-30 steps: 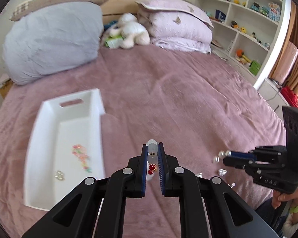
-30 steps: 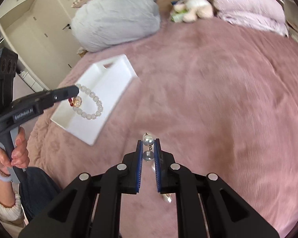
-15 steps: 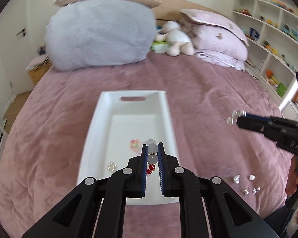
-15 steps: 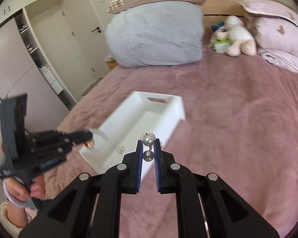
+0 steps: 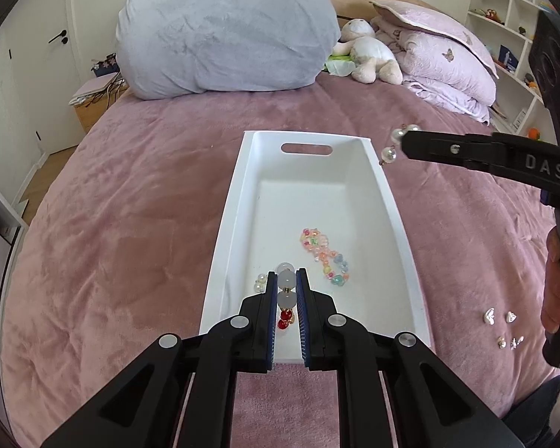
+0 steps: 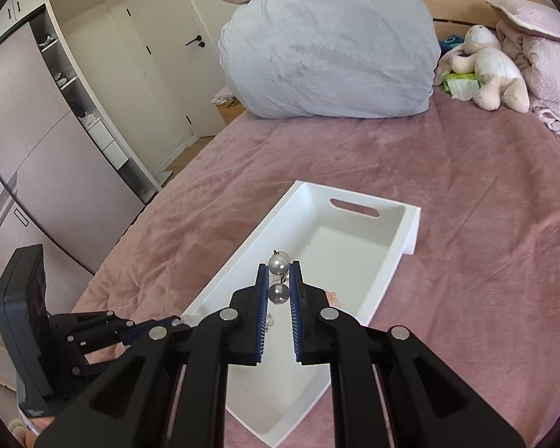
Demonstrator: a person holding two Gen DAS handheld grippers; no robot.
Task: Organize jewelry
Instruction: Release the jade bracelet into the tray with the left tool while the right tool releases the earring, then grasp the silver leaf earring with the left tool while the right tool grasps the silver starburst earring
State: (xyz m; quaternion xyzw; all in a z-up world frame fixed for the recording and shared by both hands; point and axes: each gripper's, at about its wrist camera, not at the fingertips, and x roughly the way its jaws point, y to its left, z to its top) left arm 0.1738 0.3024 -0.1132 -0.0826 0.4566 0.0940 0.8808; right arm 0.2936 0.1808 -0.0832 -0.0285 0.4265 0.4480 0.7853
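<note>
A white tray (image 5: 392, 201) with a handle slot lies on the pink bed cover. My left gripper (image 5: 285, 274) hangs over its near end, shut on a bracelet of milky white beads (image 5: 286, 298) with red beads below. On the tray floor lie a colourful bead bracelet (image 5: 324, 257) and small pearl earrings (image 5: 259, 283). My right gripper (image 6: 280, 267) is shut on a pearl earring (image 6: 279, 293) above the tray (image 6: 392, 261). Seen from the left wrist, the right gripper (image 5: 405, 142) holds the pearls (image 5: 390, 153) just off the far right rim. The left gripper (image 6: 177, 321) shows low left.
Several small silver earrings (image 5: 500, 321) lie on the cover right of the tray, near a person's hand (image 5: 556, 291). A big grey pillow (image 5: 224, 33), a plush toy (image 5: 369, 52) and pink pillows (image 5: 444, 52) sit at the headboard. Wardrobes (image 6: 37, 130) stand left, shelves (image 5: 515, 18) right.
Both grippers have swung left across the bed to the tray, each keeping its jewelry. The tray went from the far left of the left wrist view to straight ahead beneath the left gripper.
</note>
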